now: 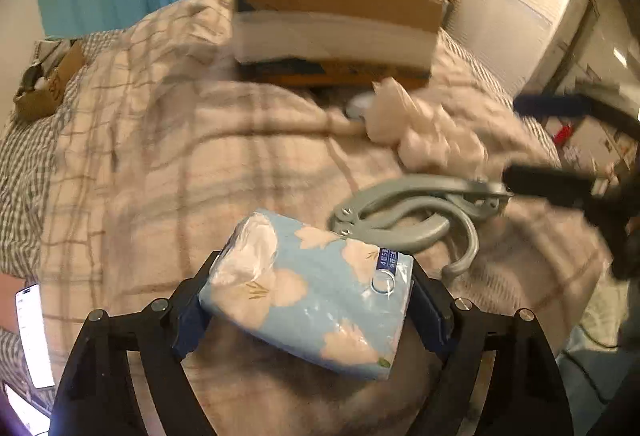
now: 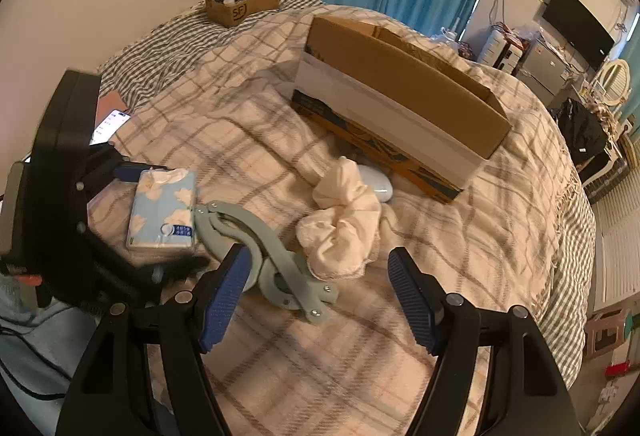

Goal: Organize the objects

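Observation:
A light blue tissue pack point(image 1: 312, 292) with pale flowers sits between the blue pads of my left gripper point(image 1: 314, 266), which is shut on it just above the checked blanket. The right wrist view has the same pack point(image 2: 164, 208) at far left with the left gripper point(image 2: 164, 216) around it. A grey folding hanger point(image 2: 256, 236) lies beside the pack. My right gripper point(image 2: 318, 260) hovers over the hanger's near end, open, nothing between its fingers. A cream cloth point(image 2: 344, 224) lies bunched beyond the hanger.
A long open cardboard box point(image 2: 400, 96) stands on the bed behind the cloth, with a white rounded object point(image 2: 380, 186) at its foot. A smaller cardboard box point(image 2: 240, 4) of odds and ends sits by the wall. A lit phone point(image 2: 112, 124) lies at the bed's left edge.

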### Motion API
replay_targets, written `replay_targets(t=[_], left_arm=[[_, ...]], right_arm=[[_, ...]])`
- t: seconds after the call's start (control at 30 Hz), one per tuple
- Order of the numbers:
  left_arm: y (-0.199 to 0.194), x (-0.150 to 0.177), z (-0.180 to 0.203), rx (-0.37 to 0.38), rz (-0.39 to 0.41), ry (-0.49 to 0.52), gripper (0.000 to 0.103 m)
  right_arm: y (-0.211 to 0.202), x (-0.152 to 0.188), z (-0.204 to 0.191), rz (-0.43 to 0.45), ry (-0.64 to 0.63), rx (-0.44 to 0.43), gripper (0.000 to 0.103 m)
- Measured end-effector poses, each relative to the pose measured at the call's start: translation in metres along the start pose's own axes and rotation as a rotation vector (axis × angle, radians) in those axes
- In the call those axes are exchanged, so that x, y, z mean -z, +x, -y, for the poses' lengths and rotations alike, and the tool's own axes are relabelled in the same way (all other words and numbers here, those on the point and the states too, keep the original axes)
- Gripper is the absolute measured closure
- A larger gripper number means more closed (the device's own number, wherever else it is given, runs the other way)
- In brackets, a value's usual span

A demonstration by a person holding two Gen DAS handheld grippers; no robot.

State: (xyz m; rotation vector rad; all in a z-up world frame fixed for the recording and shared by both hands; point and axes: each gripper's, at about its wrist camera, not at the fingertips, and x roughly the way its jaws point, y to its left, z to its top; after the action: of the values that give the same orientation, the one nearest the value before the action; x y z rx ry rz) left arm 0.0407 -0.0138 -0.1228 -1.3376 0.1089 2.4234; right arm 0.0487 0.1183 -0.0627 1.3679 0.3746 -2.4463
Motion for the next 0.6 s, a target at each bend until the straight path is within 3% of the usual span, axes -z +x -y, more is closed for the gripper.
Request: replay_targets(t=[0.1,0.2,0.37,0.47,0.6], left_arm=[[-0.027,-0.005,-0.010,-0.125,0.082,0.030,0.018],[-0.042,-0.006,-0.029,-0.214,0.107,0.019,0.018],[-0.040,-0.004,-0.057,-0.203,0.087,-0.056,0.018],[-0.035,-0.001,-0.060,-0.197,0.075,-0.050,0.018],[-0.030,0.002,-0.061,-0.190,0.065,-0.042,0.018]], right_arm=[[0.005,-0.004,-0.013,-0.006,-0.035,-0.009,0.032],[0.015,-0.008,-0.028,-0.022,-0.077,-0.026,0.032],[0.044,-0.012,-0.052,-0.086,-0.134,-0.051,0.032],[0.068,-0.014,-0.060,-0.130,-0.145,-0.021,0.032],[0.085,-0.018,-0.059,-0.158,-0.126,-0.046,0.032]])
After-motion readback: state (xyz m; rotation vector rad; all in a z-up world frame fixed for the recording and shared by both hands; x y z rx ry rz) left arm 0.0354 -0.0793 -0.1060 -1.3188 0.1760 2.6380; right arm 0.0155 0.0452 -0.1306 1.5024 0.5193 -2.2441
